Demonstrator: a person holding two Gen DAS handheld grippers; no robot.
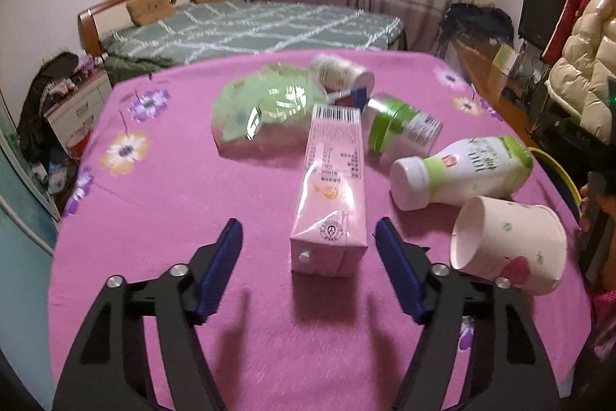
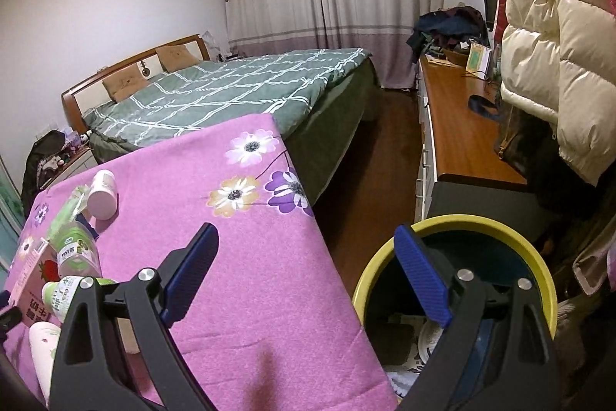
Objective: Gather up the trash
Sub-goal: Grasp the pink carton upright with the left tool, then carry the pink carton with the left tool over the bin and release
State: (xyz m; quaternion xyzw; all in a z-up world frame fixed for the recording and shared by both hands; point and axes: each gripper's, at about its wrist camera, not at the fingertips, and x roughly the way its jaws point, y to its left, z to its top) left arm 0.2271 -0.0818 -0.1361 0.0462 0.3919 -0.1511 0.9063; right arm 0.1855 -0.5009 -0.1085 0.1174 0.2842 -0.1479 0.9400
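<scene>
left wrist view: the left claw (image 1: 308, 237) hangs wide open, its jaws either side of the near end of the pink milk carton (image 1: 331, 191) lying on the tabletop (image 1: 161, 203); next it should close on it.

right wrist view: the right claw (image 2: 304, 257) gapes empty above the yellow-rimmed bin (image 2: 535, 257), a drop apparently done.

Two low views, probably sharing table (image 1: 161, 203).
</scene>
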